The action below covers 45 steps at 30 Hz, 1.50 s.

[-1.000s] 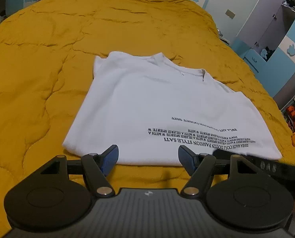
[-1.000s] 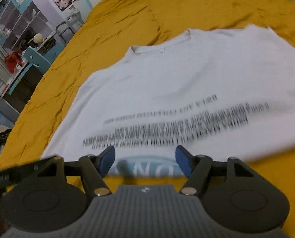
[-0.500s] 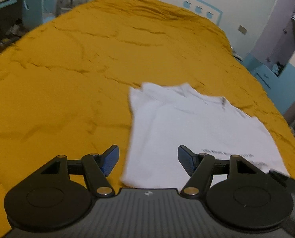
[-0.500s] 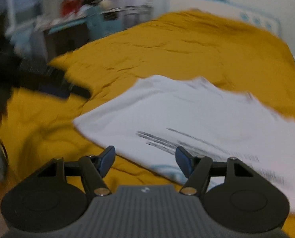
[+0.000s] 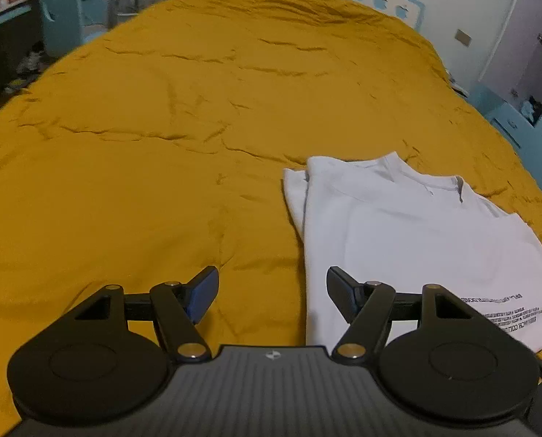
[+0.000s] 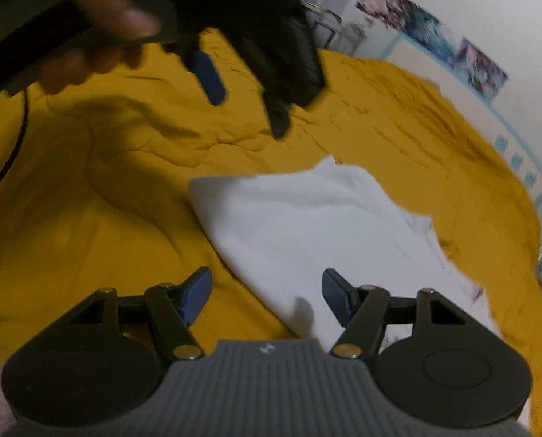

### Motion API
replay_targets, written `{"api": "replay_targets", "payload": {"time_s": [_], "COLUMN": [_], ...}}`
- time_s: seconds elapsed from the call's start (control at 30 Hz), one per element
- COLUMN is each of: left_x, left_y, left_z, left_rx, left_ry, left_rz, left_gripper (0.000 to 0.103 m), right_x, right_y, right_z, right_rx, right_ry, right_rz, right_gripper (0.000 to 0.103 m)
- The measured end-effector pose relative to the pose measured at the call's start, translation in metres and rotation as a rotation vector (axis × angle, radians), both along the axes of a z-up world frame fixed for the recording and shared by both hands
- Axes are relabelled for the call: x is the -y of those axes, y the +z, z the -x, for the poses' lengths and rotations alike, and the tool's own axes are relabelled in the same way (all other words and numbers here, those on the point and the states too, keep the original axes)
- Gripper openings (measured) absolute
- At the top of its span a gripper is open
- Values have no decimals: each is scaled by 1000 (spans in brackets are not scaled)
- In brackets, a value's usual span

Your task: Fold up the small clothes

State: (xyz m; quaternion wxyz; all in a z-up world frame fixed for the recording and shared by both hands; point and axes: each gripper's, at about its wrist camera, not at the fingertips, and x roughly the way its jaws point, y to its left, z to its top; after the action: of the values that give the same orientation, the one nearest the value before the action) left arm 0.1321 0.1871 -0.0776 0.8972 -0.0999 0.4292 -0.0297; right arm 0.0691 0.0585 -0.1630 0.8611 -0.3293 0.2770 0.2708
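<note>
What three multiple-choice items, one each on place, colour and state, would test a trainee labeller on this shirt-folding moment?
1. In the left wrist view, the shirt lies toward which side of the bedspread?
A. left
B. right
C. far end

2. The bedspread's colour?
A. mustard yellow
B. blue
C. grey

3. The right gripper is:
A. shut on the shirt
B. shut, empty
C. open, empty

Key:
1 B, the shirt fills the lower right.
2 A, yellow cloth surrounds the shirt.
3 C, its pads stand apart with nothing pinched.
</note>
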Motion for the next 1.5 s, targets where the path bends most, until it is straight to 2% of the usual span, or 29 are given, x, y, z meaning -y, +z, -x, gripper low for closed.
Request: {"api": "replay_targets", "payload": {"time_s": [0.07, 0.2, 0.27, 0.47, 0.6, 0.7, 0.9, 1.0, 1.07, 1.1, 1.17, 1.2, 1.23, 1.33, 1.4, 1.5], "left_x": [-4, -19, -22, -17, -17, -14, -6, -2, -2, -5, -10, -12, -13, -9, -4, 4], "left_y": [-5, -22, -31, -67, -87, -97, -105, -105, -105, -106, -109, -110, -110, -104, -96, -83], "left_z": [-9, -41, -57, -110, -138, -158, -182, -186, -185, -185, -184, -184, -183, -179, -178, -178], "left_rx": [-10, -50, -66, -168, -214, -234, -253, -251, -263, -265, -269, -271, -267, -247, -226, -197], "left_ry": [-23, -42, -47, -70, -117, -139, -163, -168, -126, -117, -100, -99, -93, -80, -75, -80], "left_rz": [49, 236, 278, 351, 504, 580, 604, 593, 560, 568, 596, 606, 613, 584, 560, 549], "left_gripper": [80, 78, 75, 74, 74, 74, 76, 74, 50, 44, 32, 31, 28, 25, 20, 19], "right_x": [-11, -21, -24, -36, -34, -37, -43, -40, -42, -46, -46, -45, -44, -35, -26, -11], "right_y": [-4, -7, -8, -12, -14, -16, -20, -22, -23, -24, -24, -24, -24, -20, -13, 0], "right_z": [-6, -24, -33, -36, -33, -30, -33, -24, -20, -12, -12, -11, -11, -12, -16, -18], "right_rx": [-12, -37, -40, -13, -6, 17, 30, 21, 46, 49, 29, 11, 7, 2, -12, -37], "right_ry": [10, -5, -22, -36, -30, -22, -27, -23, -21, -20, -22, -21, -24, -38, -57, -92], "right_rz": [6, -19, -28, -41, -60, -53, -57, -72, -65, -64, -68, -68, -73, -115, -165, -243], "right_gripper": [63, 68, 72, 72, 66, 66, 66, 54, 53, 49, 31, 16, 12, 7, 6, 4]}}
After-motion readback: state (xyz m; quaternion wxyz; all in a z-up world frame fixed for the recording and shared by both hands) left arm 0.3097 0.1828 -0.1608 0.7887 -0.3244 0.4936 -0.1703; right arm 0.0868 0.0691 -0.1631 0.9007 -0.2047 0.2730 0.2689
